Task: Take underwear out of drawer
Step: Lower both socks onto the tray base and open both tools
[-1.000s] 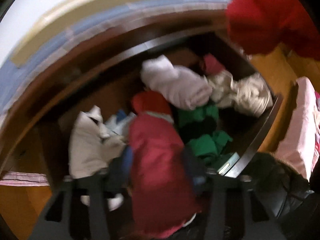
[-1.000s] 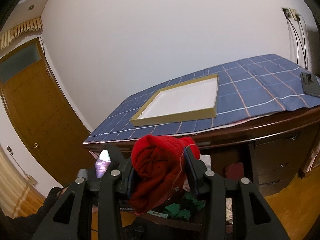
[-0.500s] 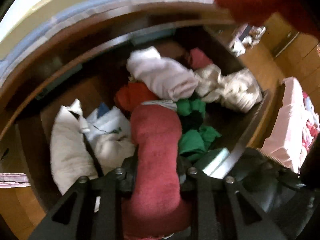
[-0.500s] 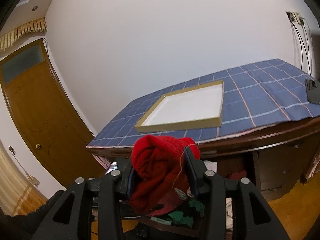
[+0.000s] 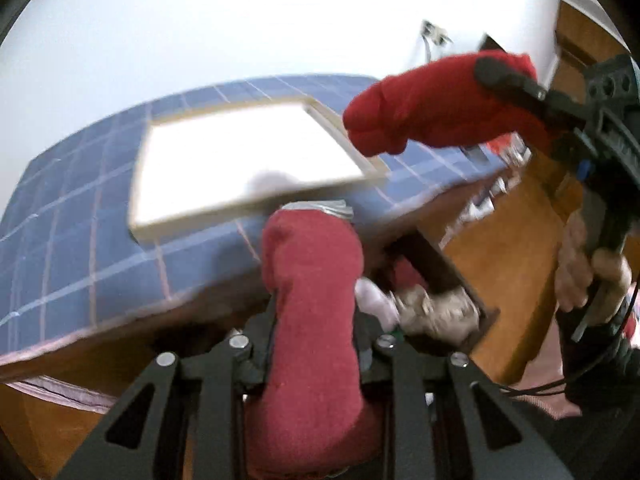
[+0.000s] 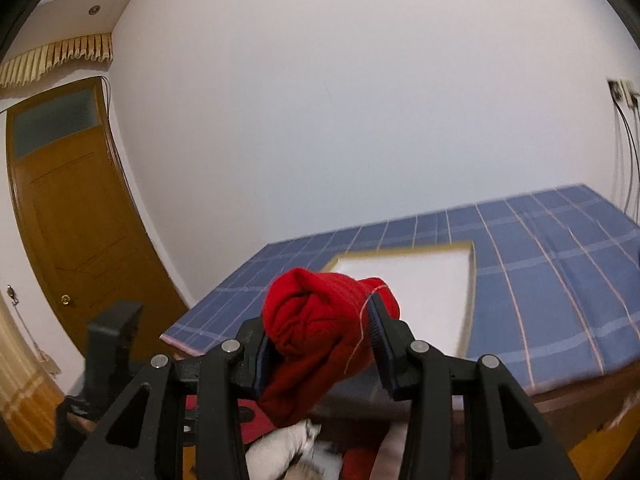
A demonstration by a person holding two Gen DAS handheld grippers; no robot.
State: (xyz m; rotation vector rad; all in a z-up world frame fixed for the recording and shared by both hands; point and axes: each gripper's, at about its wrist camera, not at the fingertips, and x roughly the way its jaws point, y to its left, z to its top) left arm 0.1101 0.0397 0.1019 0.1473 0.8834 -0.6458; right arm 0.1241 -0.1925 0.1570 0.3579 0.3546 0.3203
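tongs (image 5: 314, 344) (image 6: 320, 344) each clamp red underwear (image 5: 316, 300) (image 6: 324, 320).

Showing dark crimson on the rolled underwear (image 5: 312, 280) pinched in the black left tongs (image 5: 310, 344). Glowing brighter red on the knitted bundle (image 6: 320, 316) in the black right tongs (image 6: 318, 344), with blue pads (image 6: 378, 332) peeking at the fingertips. Wearing navy blue crossed by pale and pinkish lines over the worktop cloth (image 6: 540, 280). Gleaming white inside the tan-rimmed tray (image 5: 240, 160). Glowing orange-brown on the door (image 6: 76, 216), dark brown on the drawer (image 5: 448, 276).
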